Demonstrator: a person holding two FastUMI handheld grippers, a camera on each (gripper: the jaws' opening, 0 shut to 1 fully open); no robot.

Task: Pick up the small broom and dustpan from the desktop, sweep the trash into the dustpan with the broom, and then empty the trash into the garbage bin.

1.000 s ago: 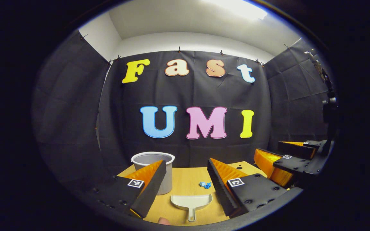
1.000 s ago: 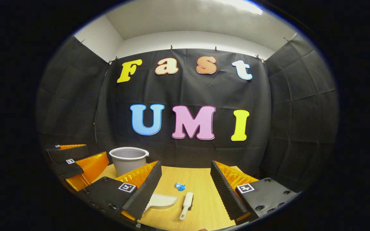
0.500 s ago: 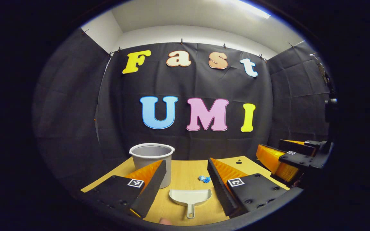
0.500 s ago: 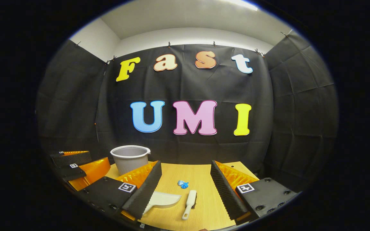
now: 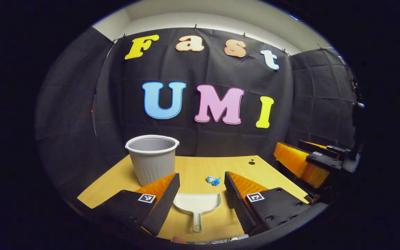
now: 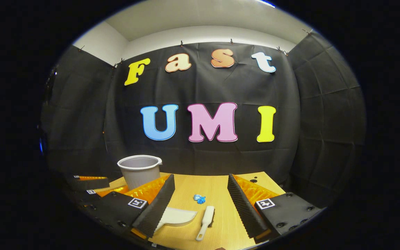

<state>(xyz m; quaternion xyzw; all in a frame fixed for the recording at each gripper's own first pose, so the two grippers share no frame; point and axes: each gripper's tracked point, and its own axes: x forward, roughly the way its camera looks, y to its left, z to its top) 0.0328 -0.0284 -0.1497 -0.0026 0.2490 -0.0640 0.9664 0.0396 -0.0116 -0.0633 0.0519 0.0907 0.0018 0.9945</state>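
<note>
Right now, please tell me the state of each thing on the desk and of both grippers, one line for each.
dustpan: flat on the desk, empty, not held.
broom: lying on the desk beside the dustpan, not held.
trash: small blue piece on the desk, not swept yet.
garbage bin: upright, open top.
left gripper: open, holds nothing.
right gripper: open, holds nothing.

We see the dustpan (image 5: 197,203) lying on the table (image 5: 109,180) between our left gripper's (image 5: 200,189) spread fingers (image 5: 163,199), untouched.
</note>
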